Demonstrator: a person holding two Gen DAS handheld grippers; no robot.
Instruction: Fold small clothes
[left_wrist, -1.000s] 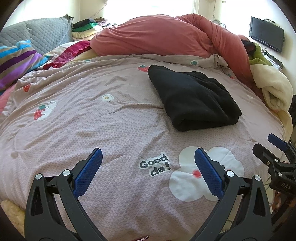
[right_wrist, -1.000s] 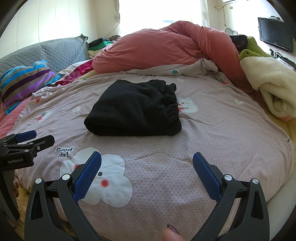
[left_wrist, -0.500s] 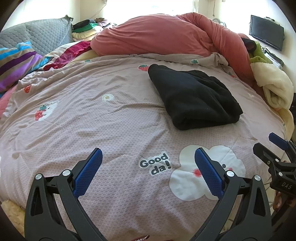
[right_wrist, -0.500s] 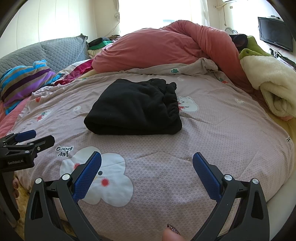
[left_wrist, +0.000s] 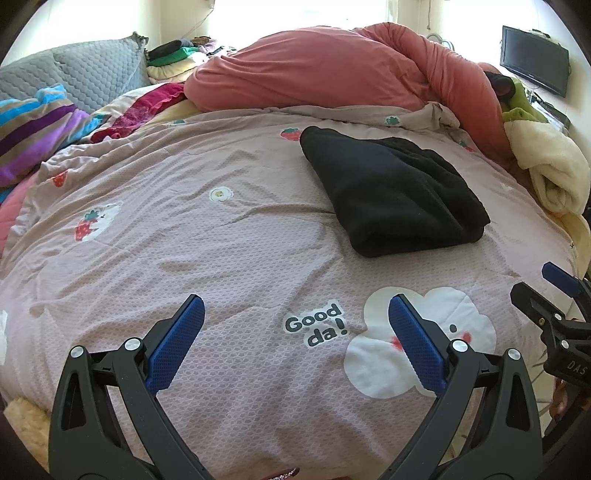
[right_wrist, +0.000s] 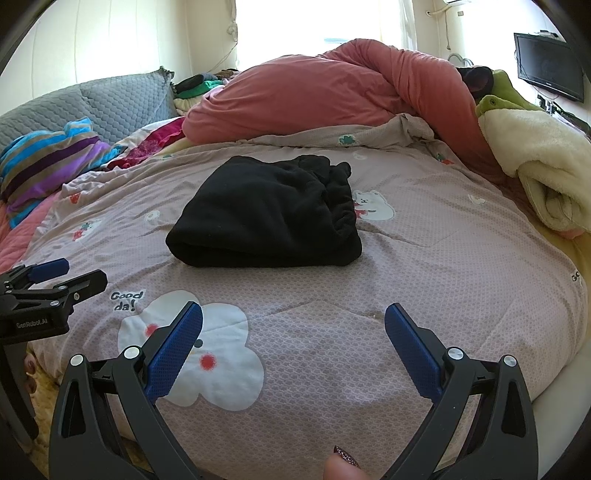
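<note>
A black fleece garment (left_wrist: 395, 192) lies folded in a thick bundle on the mauve patterned bedspread (left_wrist: 184, 236); it also shows in the right wrist view (right_wrist: 269, 214), middle of the bed. My left gripper (left_wrist: 295, 314) is open and empty, held low over the near bed edge, short of the garment and to its left. My right gripper (right_wrist: 293, 321) is open and empty, near the bed's front edge, in front of the garment. The right gripper shows at the right edge of the left wrist view (left_wrist: 554, 295).
A heaped pink duvet (right_wrist: 332, 96) fills the back of the bed. A cream blanket (right_wrist: 546, 166) lies at the right edge, a striped pillow (right_wrist: 48, 158) and grey headboard cushion (right_wrist: 110, 103) at the left. A wall television (right_wrist: 546, 70) hangs at the right.
Both grippers stay open and empty. The left wrist view has drifted slightly back and left, so the garment sits a little farther right. The garment has not moved.
</note>
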